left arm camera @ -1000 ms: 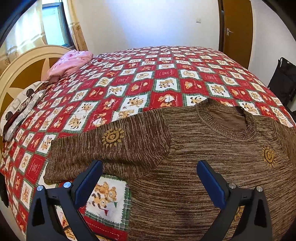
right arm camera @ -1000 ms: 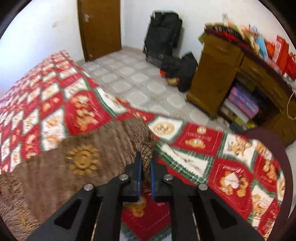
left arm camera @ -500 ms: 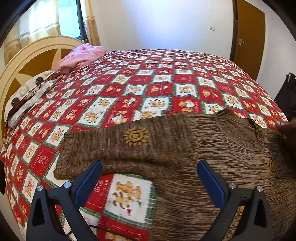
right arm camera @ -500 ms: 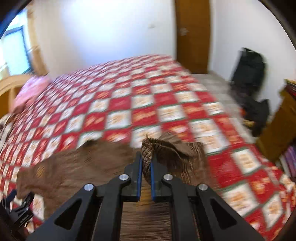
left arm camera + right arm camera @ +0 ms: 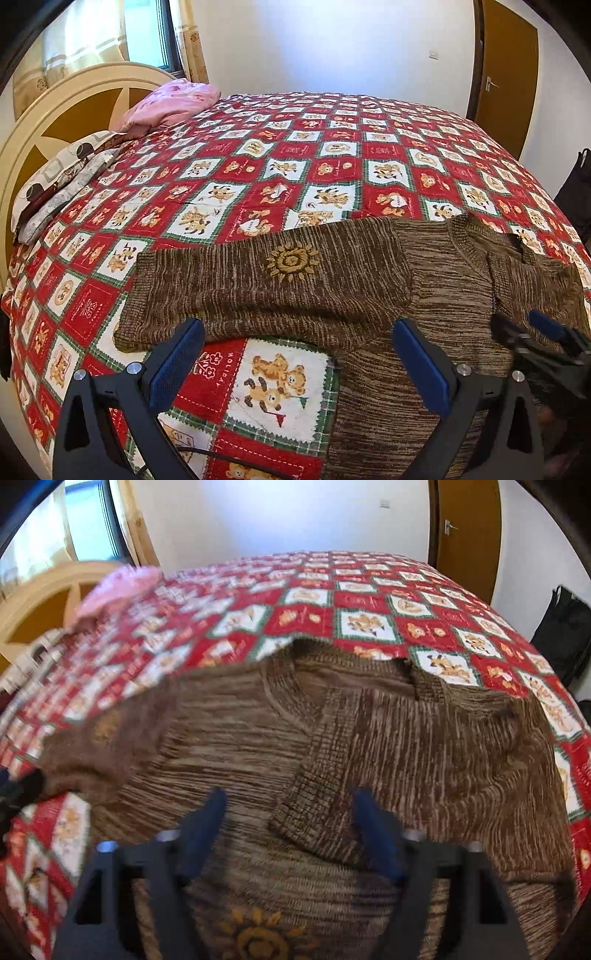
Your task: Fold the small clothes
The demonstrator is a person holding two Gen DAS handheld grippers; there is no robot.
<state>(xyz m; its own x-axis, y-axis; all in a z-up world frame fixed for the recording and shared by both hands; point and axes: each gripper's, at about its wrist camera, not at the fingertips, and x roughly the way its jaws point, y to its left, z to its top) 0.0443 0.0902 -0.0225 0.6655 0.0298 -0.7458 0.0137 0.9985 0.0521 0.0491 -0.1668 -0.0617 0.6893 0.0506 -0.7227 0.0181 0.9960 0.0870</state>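
the bed is carrying the brown sweater at its near edge. the right claw has just been opening, its jaws straddling the folded sleeve cuff without pressing it. the left claw is hanging open over the outstretched left sleeve.

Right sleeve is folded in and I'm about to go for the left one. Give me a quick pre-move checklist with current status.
1. Right gripper released: ok, its jaws have just been opening and the pads do not press the cuff between them.
2. Right sleeve lying across the sweater chest: ok.
3. Left gripper open and empty: ok.
4. Left sleeve flat, stretched out on the quilt: ok.
5. Sweater hem flat: cannot tell, out of view.
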